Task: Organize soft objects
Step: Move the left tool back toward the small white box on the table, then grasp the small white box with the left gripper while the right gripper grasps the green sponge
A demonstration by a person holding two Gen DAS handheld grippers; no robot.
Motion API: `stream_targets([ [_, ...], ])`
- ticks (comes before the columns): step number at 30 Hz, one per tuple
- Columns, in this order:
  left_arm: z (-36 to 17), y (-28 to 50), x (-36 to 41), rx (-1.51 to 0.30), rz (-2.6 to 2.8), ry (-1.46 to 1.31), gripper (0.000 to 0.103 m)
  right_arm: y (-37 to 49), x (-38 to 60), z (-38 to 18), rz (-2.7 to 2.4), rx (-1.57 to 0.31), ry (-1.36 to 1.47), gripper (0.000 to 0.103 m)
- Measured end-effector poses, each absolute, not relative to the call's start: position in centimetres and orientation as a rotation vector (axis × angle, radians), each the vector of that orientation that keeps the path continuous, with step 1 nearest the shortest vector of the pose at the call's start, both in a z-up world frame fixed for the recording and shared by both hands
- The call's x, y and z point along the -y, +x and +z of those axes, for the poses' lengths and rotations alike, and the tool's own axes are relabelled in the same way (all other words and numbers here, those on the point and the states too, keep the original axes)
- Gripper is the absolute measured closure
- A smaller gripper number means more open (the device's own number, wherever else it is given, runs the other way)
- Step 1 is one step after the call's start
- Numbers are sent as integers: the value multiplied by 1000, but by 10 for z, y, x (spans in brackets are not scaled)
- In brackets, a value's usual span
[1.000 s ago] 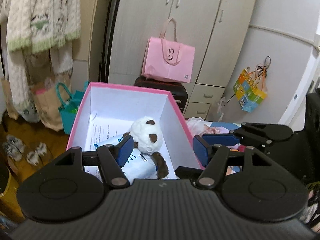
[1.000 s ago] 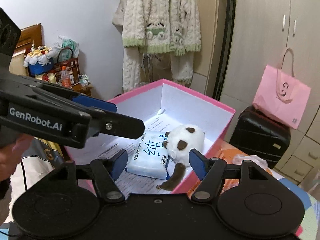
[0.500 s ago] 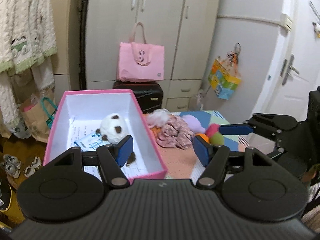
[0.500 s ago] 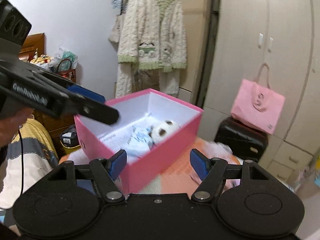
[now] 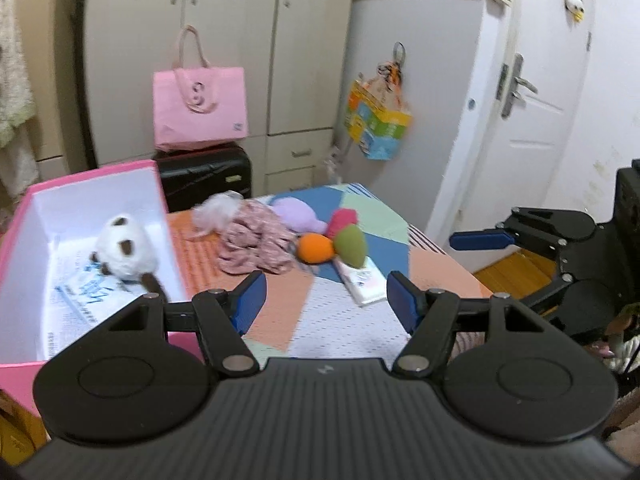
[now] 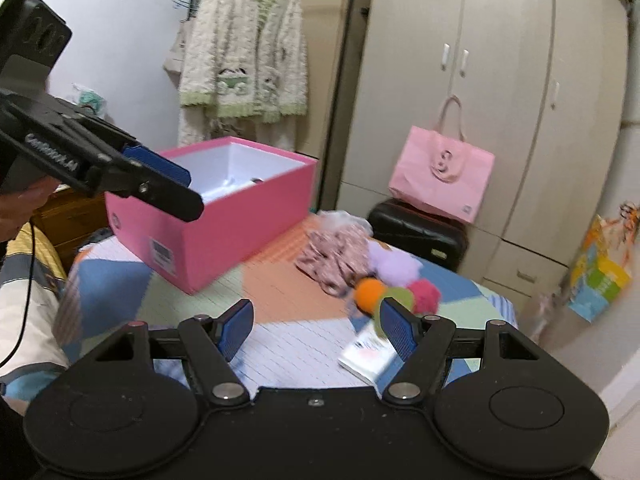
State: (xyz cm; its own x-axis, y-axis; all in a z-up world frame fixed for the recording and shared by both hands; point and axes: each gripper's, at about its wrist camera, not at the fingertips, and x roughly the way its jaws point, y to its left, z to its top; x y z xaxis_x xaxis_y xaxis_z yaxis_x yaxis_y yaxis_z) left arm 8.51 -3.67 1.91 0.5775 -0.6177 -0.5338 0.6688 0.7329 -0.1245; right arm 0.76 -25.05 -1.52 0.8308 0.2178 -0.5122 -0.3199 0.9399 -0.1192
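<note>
A: Where did the remaining soft stuff lie w/ respect to the hand-held grippers?

B: Ahead, on the desk. Pink cloth and plush balls sat right of the pink box.

A: Nearer one?

B: Right hand-held gripper, probably; balls sat just ahead. Left hand-held gripper was apart too, both empty.

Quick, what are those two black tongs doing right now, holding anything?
Left tongs: open, holding nothing, above the patchwork cloth.
Right tongs: open, holding nothing, pointed toward the orange ball.
</note>
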Motion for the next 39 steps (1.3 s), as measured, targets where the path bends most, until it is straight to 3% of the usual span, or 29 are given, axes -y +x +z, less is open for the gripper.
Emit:
stream_targets([
  [14,-56,119,95,-718,-774,52,37,45,314,-54,241,-548,4,29],
  [28,-98,153,144,-676,-739,41,37,108,321,-81,308,-584,97,29],
  [35,-104,151,175,-643,-738,115,36,134,321,-87,325,-614,127,43],
  [39,-109,148,192,-570,-675,200,35,145,321,-95,340,-621,106,45],
])
